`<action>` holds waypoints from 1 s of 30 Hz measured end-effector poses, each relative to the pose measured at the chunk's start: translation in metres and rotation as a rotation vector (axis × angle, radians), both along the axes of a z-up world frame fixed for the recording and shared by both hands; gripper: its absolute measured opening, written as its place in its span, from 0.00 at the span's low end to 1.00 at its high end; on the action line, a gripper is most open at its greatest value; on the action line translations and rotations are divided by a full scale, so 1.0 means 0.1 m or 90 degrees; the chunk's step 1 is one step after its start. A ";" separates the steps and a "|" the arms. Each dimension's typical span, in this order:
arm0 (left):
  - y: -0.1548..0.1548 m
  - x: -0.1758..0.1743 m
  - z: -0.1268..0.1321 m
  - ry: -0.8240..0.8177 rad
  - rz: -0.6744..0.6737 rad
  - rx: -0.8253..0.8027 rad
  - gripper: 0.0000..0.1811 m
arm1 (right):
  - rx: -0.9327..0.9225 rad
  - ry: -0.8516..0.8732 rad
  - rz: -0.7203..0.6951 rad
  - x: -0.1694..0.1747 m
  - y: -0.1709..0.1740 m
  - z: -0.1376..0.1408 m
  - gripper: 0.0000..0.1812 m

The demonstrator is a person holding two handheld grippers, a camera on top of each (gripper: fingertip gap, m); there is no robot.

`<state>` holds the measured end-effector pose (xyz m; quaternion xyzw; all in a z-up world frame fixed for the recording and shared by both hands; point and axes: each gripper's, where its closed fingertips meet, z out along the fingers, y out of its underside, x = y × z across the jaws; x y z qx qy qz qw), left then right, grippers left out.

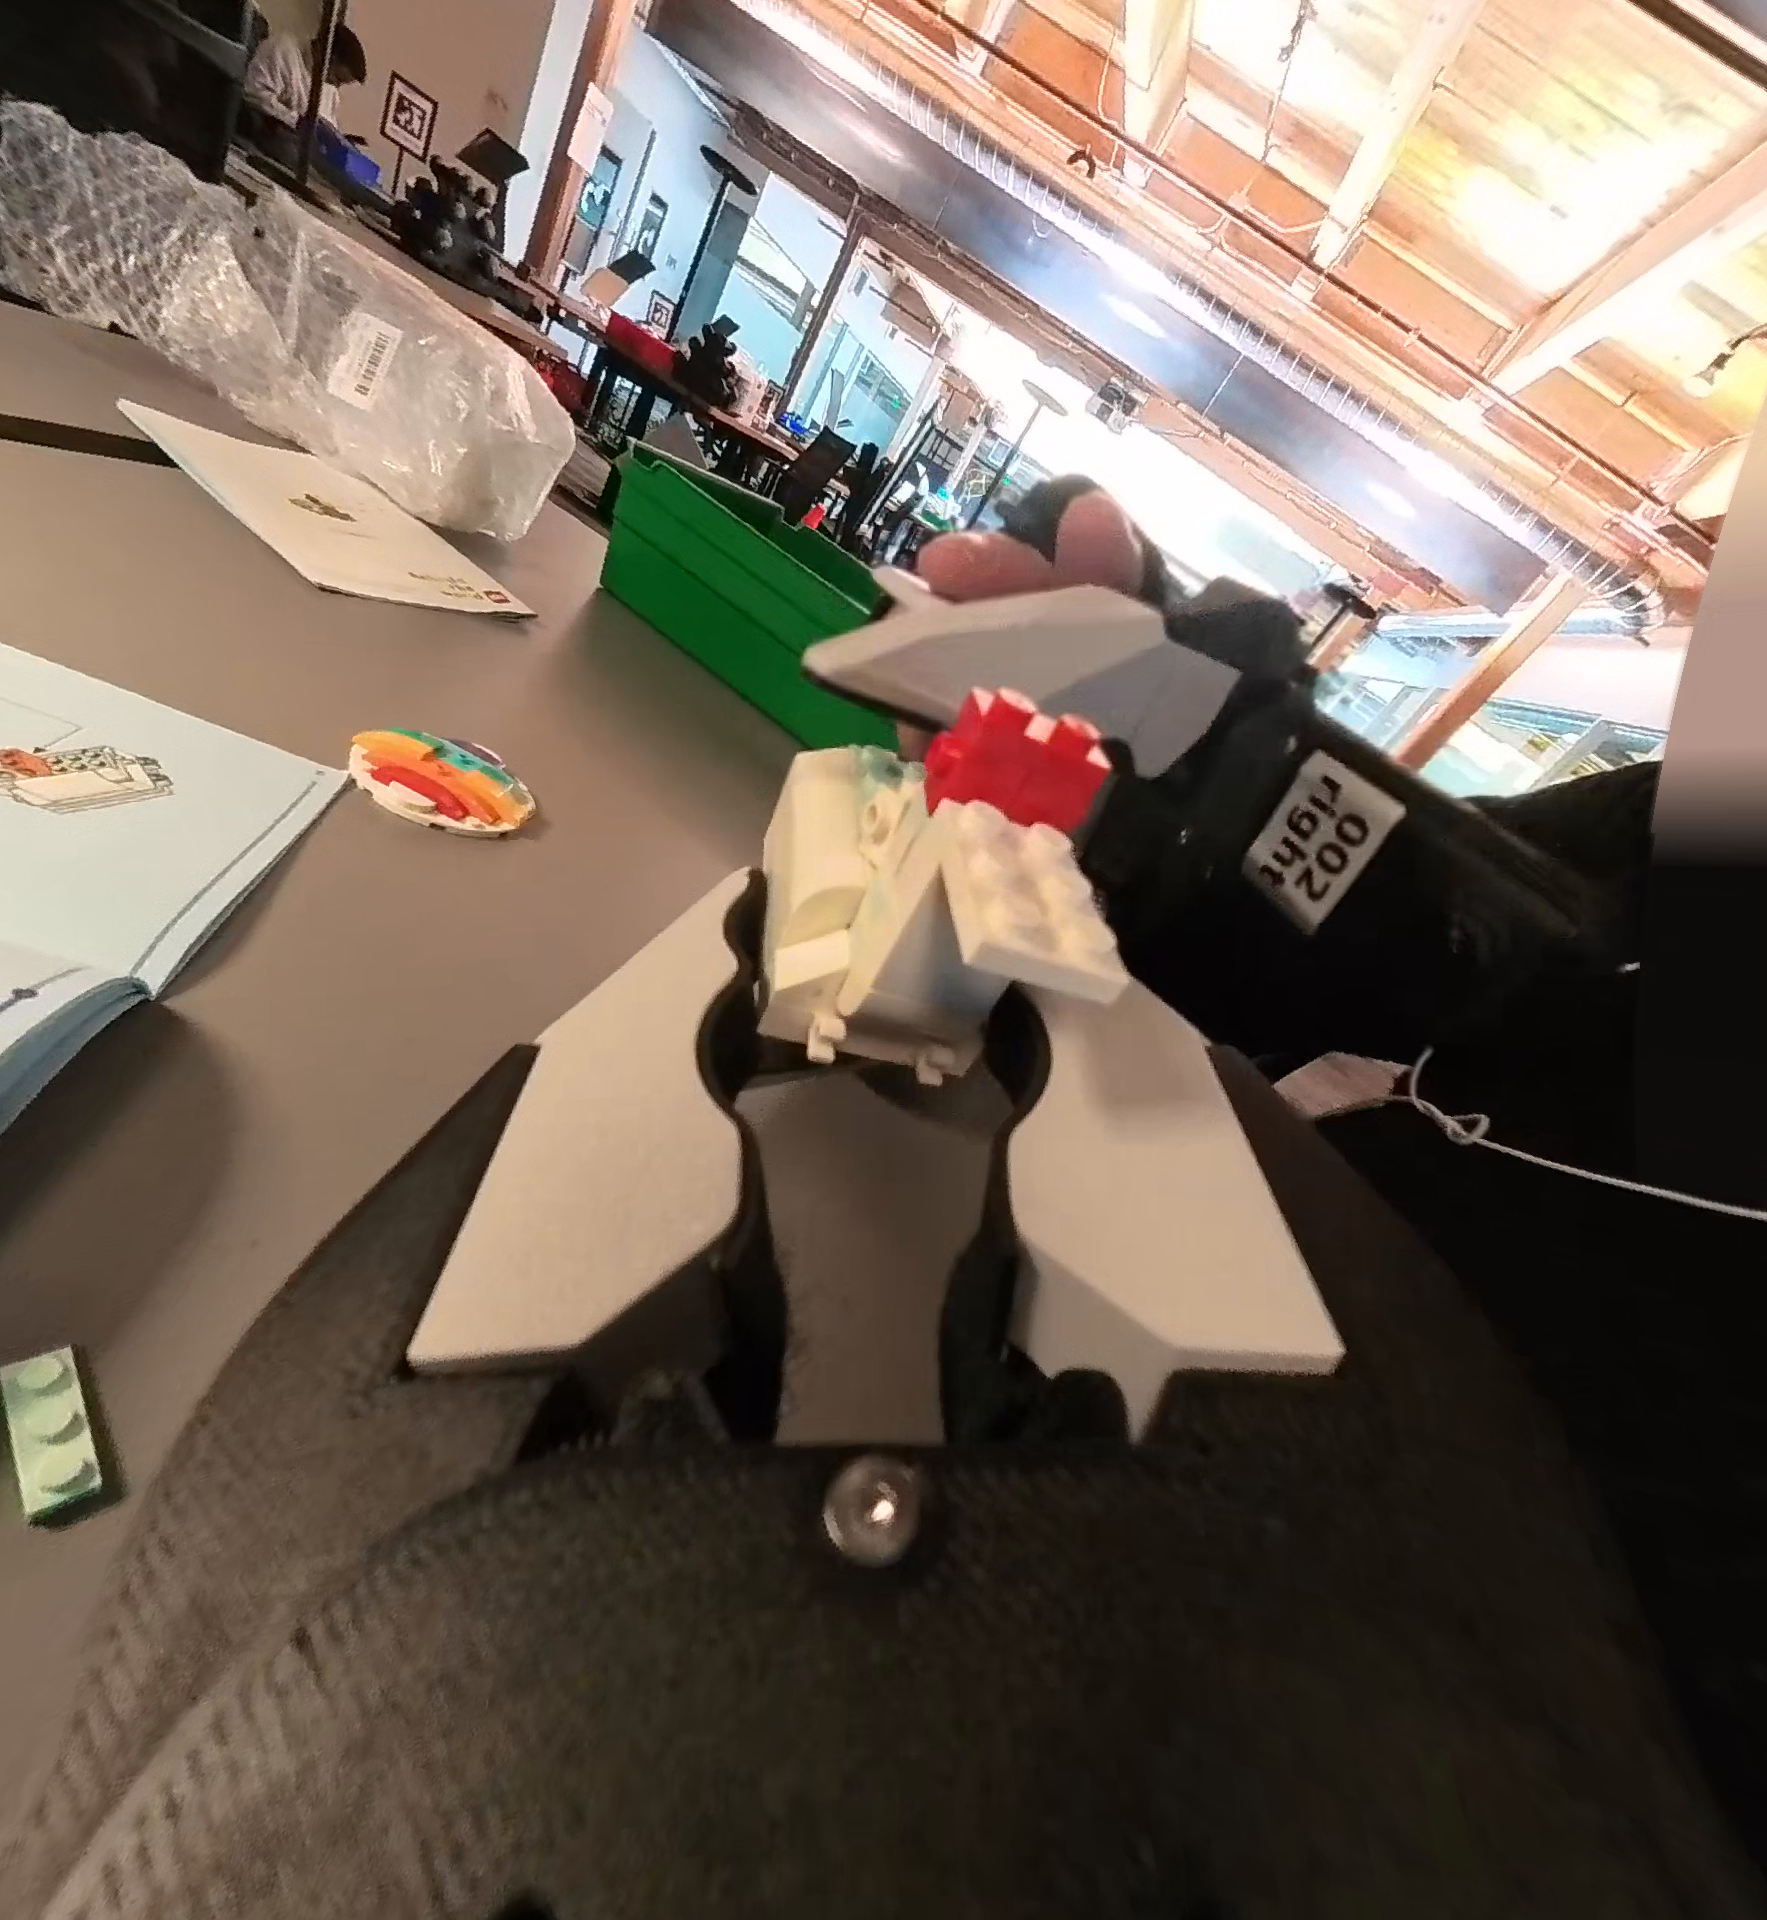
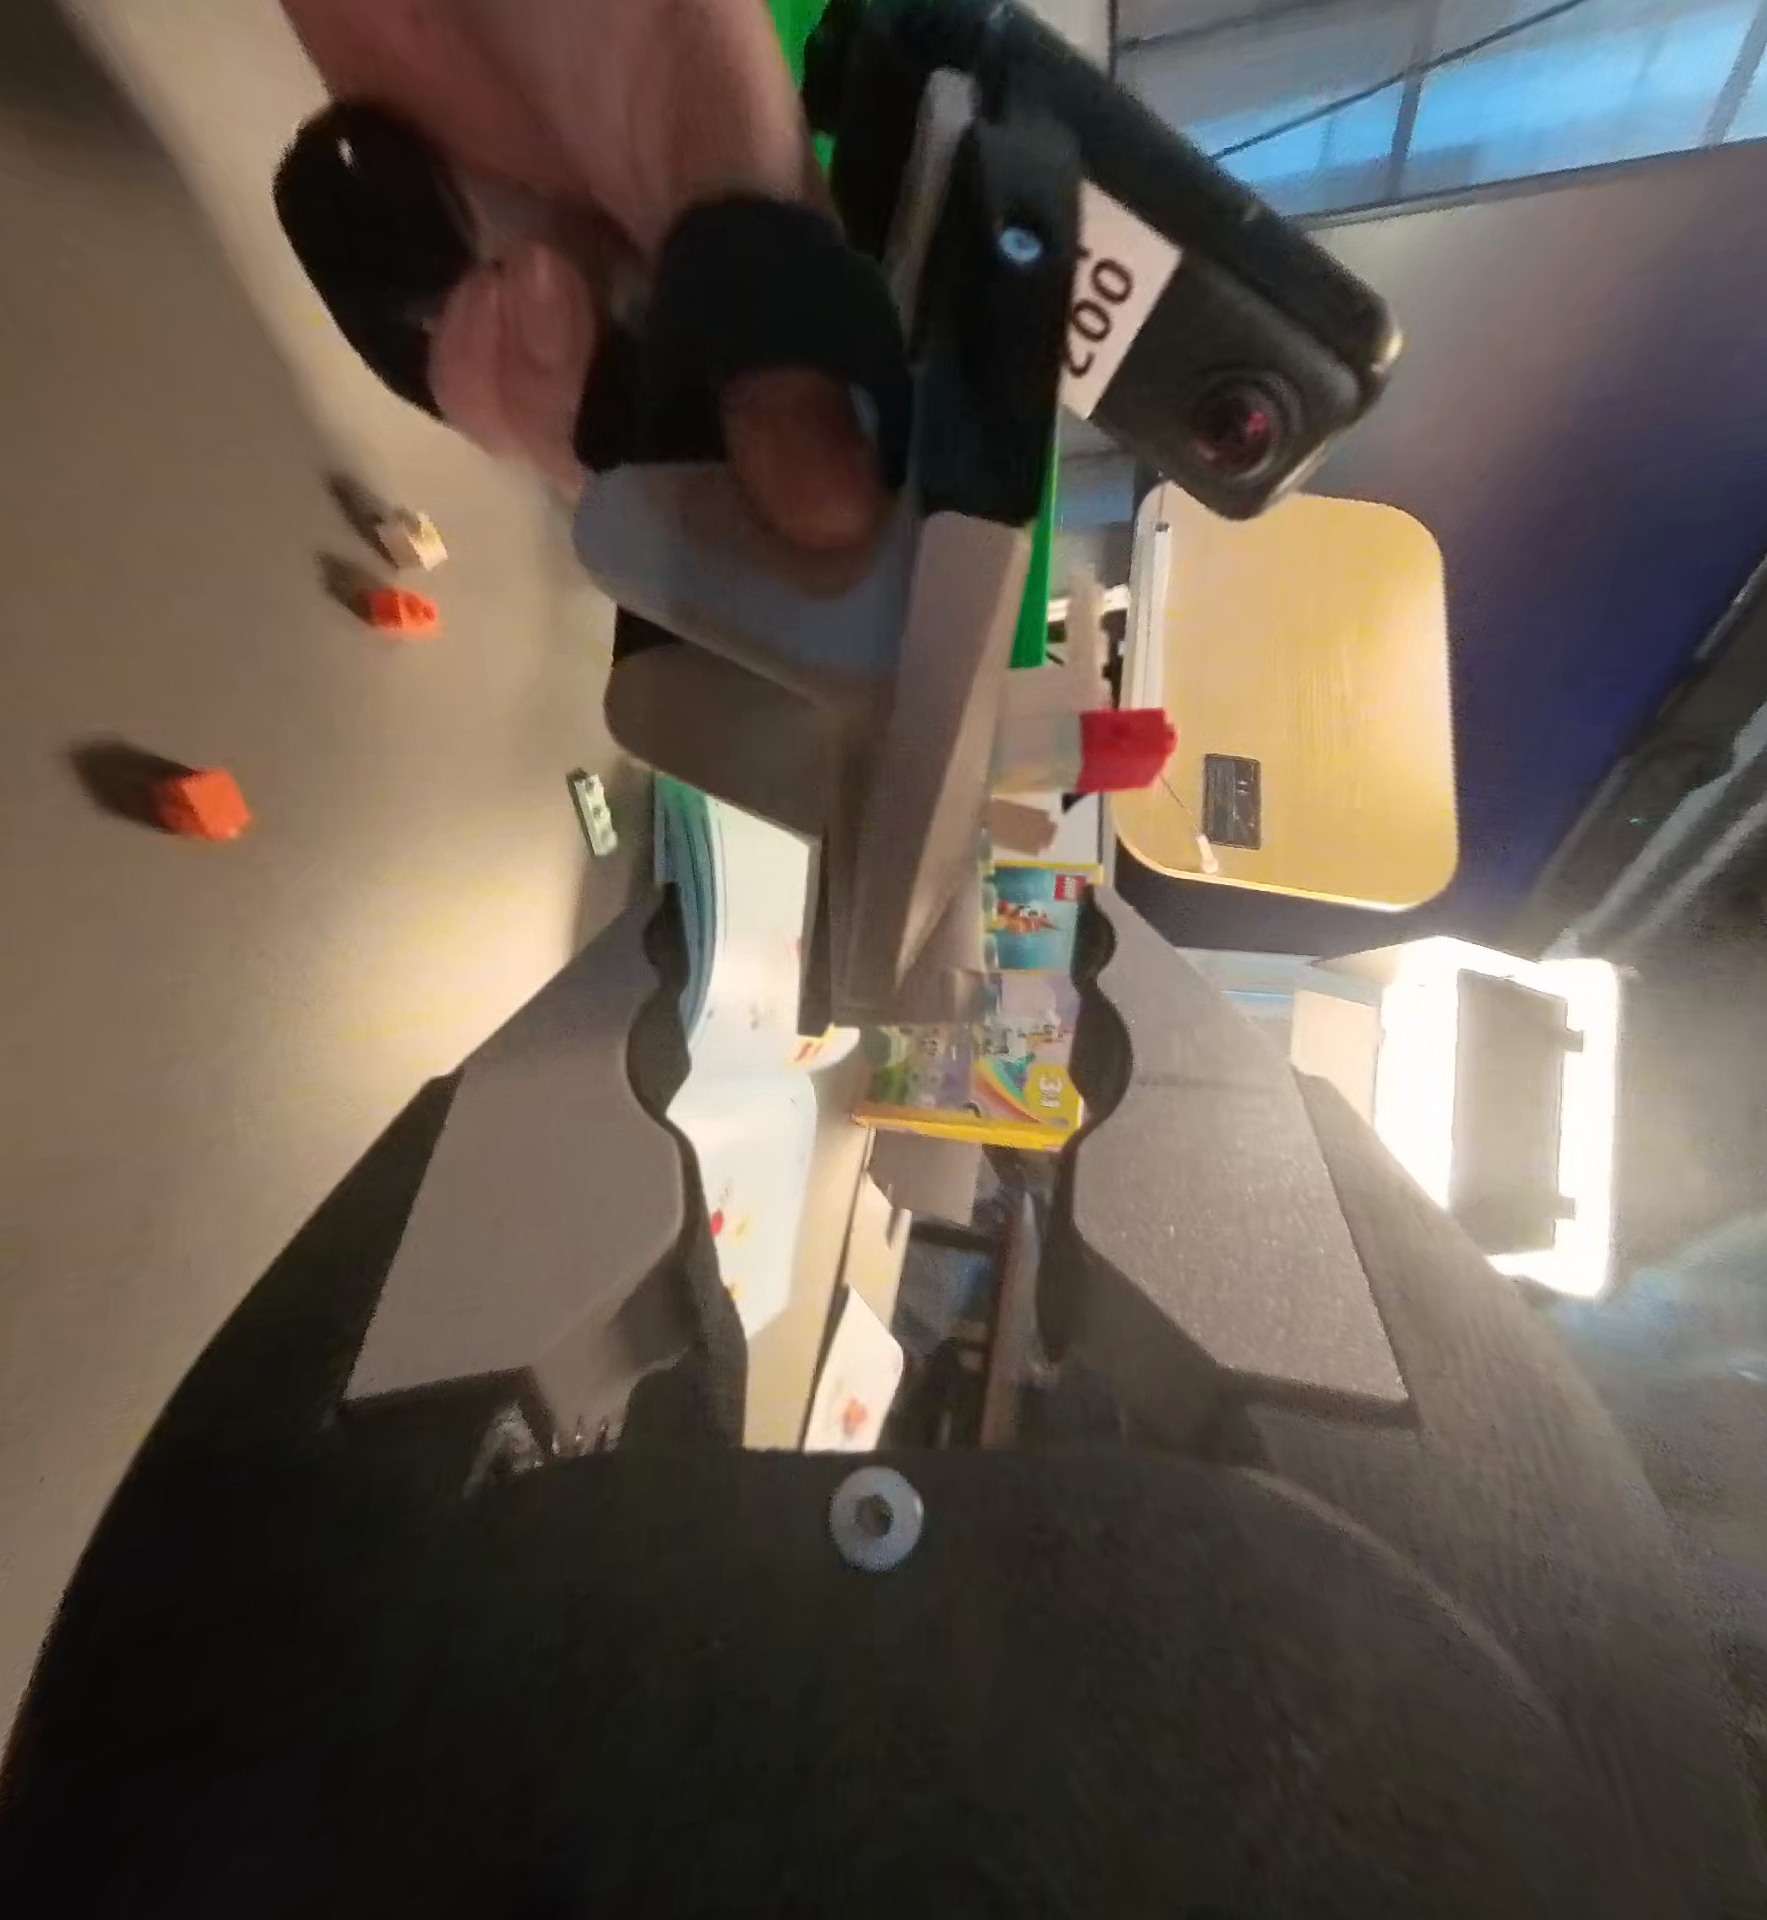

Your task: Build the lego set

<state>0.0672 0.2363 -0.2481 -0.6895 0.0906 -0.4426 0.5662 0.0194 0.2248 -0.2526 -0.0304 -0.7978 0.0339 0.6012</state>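
This looks like a large open workshop or lab space inside a converted industrial building. Exposed timber ceiling beams and joists [image 1: 1378, 156] run overhead, and a long wall of tall glass windows [image 1: 858, 343] lets in strong daylight. Rows of dark worktables crowded with black equipment and bins [image 1: 671, 353] stretch into the distance, with a square black-and-white marker sign [image 1: 409, 112] on a wall (the kind used for camera tracking). Nearer, a broad grey matte surface [image 1: 391, 987] carries crumpled clear plastic packaging [image 1: 339, 353], stacked green plastic trays [image 1: 723, 582] and open pale-blue instruction booklets [image 1: 79, 831].
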 end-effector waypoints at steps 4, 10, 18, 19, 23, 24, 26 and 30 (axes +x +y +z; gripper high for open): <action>0.03 -0.02 -0.02 -0.002 0.008 -0.010 0.22 | 0.023 0.018 -0.008 -0.03 -0.01 0.01 0.36; 0.05 -0.03 -0.04 -0.005 0.012 -0.016 0.22 | 0.041 0.021 -0.020 -0.06 -0.01 0.01 0.34; 0.07 -0.01 -0.08 -0.008 0.011 -0.028 0.22 | 0.050 0.006 -0.027 -0.07 -0.01 -0.04 0.32; 0.07 -0.01 -0.09 -0.007 0.011 -0.031 0.22 | 0.050 0.004 -0.028 -0.07 -0.01 -0.04 0.31; 0.09 0.01 -0.11 -0.008 0.011 -0.041 0.22 | 0.057 0.003 -0.036 -0.07 0.01 -0.04 0.29; 0.09 0.01 -0.11 -0.010 0.010 -0.045 0.22 | 0.058 0.004 -0.038 -0.07 0.01 -0.04 0.28; 0.10 0.02 -0.14 -0.012 0.012 -0.056 0.22 | 0.061 0.001 -0.045 -0.07 0.02 -0.05 0.25; 0.11 0.03 -0.17 -0.008 0.016 -0.070 0.22 | 0.053 -0.005 -0.049 -0.06 0.03 -0.08 0.24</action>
